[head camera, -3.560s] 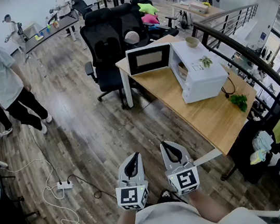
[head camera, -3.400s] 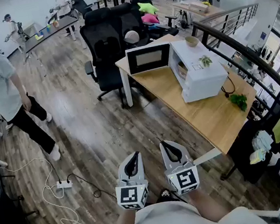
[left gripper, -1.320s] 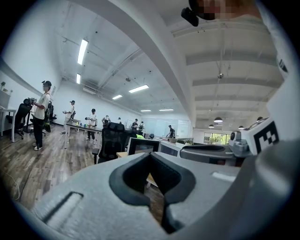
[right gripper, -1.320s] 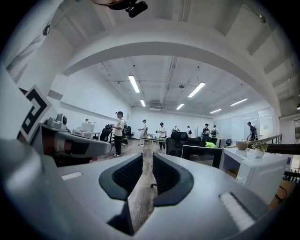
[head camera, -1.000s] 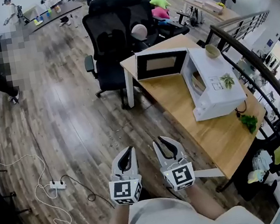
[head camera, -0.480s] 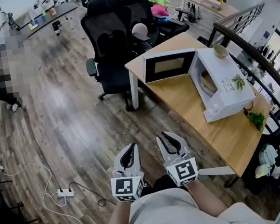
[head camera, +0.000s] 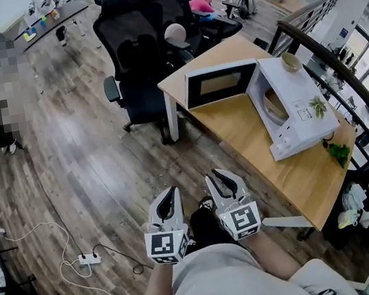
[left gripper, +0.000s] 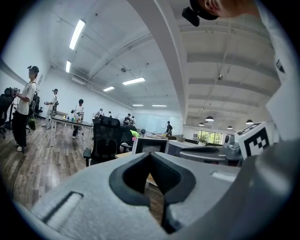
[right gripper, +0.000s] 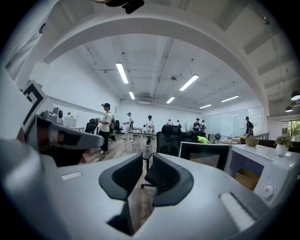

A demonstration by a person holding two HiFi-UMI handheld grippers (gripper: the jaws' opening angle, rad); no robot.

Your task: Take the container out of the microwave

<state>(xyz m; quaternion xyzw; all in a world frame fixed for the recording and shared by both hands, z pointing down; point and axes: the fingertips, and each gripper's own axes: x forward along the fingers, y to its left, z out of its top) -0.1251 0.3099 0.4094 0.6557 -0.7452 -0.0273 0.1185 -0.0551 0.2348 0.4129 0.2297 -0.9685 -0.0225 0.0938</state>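
While the person stands on the wooden floor well apart from the desk [head camera: 256,140], both tools are held low and close to the body, so the step in hand reads as the approach, with nothing of the removal begun. The microwave [head camera: 301,107] sits on the desk with its door [head camera: 220,83] swung fully open toward the black office chair [head camera: 135,64], and the container [head camera: 274,104], a tan tub, rests inside the cavity; the right gripper view shows it low in the opening at that picture's right edge. The left gripper [head camera: 170,195] has its jaw tips meeting, with nothing between them. The right gripper [head camera: 217,178] shows only a thin slit between its ribbed pads, and it too is empty. Since the door is already out of the way, the next move likely calls for closing in on the desk, spreading one gripper wide enough for the container's rim or wall, and reaching level into the cavity without knocking the door.
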